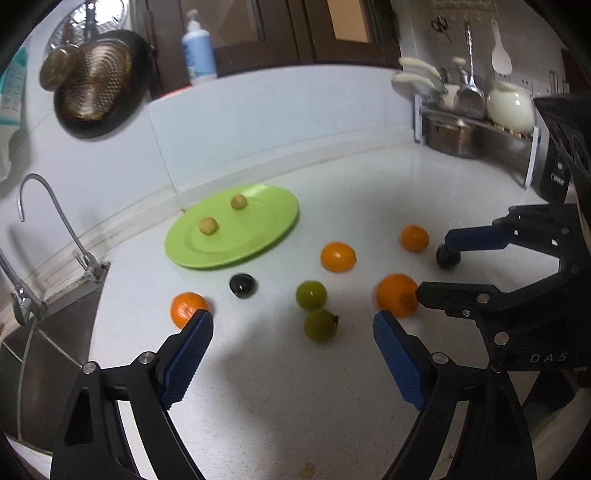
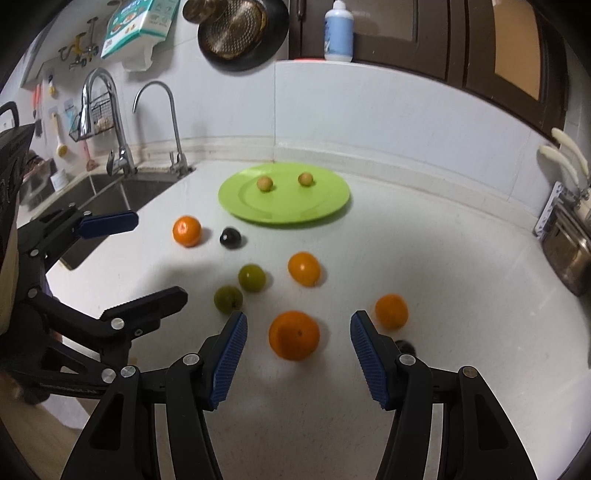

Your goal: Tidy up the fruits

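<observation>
A green plate [image 1: 266, 236] [image 2: 325, 206] holds two small tan fruits [image 1: 208, 225] [image 2: 265, 183]. Loose on the white counter lie several oranges [image 1: 338, 256] [image 2: 294, 335], two green fruits [image 1: 311, 294] [image 2: 251, 277] and two dark fruits [image 1: 242, 285] [image 2: 230, 237]. My left gripper [image 1: 293, 325] is open and empty, just short of the green fruits. My right gripper [image 2: 298, 326] is open, its fingers either side of a large orange. It also shows in the left wrist view [image 1: 436, 266], beside the second dark fruit [image 1: 447, 257].
A sink [image 2: 110, 192] with taps [image 2: 162, 122] lies at the left. A dish rack with a steel pot [image 1: 448, 134] stands at the back right. A pan [image 2: 242, 31] hangs on the wall. A bottle [image 1: 198, 48] stands on the ledge.
</observation>
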Demonstrator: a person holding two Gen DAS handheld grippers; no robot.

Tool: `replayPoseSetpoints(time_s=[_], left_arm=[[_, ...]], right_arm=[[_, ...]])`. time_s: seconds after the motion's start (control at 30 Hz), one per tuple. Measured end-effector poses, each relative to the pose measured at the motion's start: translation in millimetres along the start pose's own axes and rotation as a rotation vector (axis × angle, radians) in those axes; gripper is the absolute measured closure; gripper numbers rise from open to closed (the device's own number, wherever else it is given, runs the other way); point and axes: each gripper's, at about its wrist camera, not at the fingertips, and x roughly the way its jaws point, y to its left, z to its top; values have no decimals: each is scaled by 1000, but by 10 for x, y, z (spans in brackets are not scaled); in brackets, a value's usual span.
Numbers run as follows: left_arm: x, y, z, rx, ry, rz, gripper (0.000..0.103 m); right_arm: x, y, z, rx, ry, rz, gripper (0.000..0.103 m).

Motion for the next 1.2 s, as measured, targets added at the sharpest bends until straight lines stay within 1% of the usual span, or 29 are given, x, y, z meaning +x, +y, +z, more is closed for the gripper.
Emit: replayPoseSetpoints(time_s=[0.23,0.43,0.5,0.57,0.63,0.7,0.77,0.9,0.97,1.03,1.1,1.13,1.2], left_arm=[[219,-31,-61,11,56,-41,25],[400,-22,-77,-6,105,-76,33],[447,-17,-78,-13,116,-84,34],[507,-11,-62,-31,135,-94,40],[537,-8,-55,-46,144,-103,41],[567,5,-46,-68,150,-109,43],[594,18,-35,-89,156,-126,49],[648,-1,-25,-86,167,-137,55],[673,-10,-27,-87,176,-138,62],[684,-13,-28,-92,182,-149,65],[698,-20,-25,-95,186,-157,68],[704,-20,-20,-96,187,-160,71],[704,-15,-13,-99,183,-164,71]], right_arm=[[190,-71,-100,23,60,28,44],[348,-99,-150,38,96,64,45],[384,-104,-159,40,101,68,45],[426,-115,-159,53,107,78,46],[451,-127,-160,67,111,89,49],[478,-136,-155,78,108,95,49],[494,-144,-144,89,105,100,51],[533,-154,-120,105,105,111,54],[557,-155,-123,107,111,115,57],[567,-158,-126,110,113,117,60],[569,-166,-125,115,111,120,60],[576,-168,-122,117,112,121,60],[579,-173,-121,121,111,123,60]])
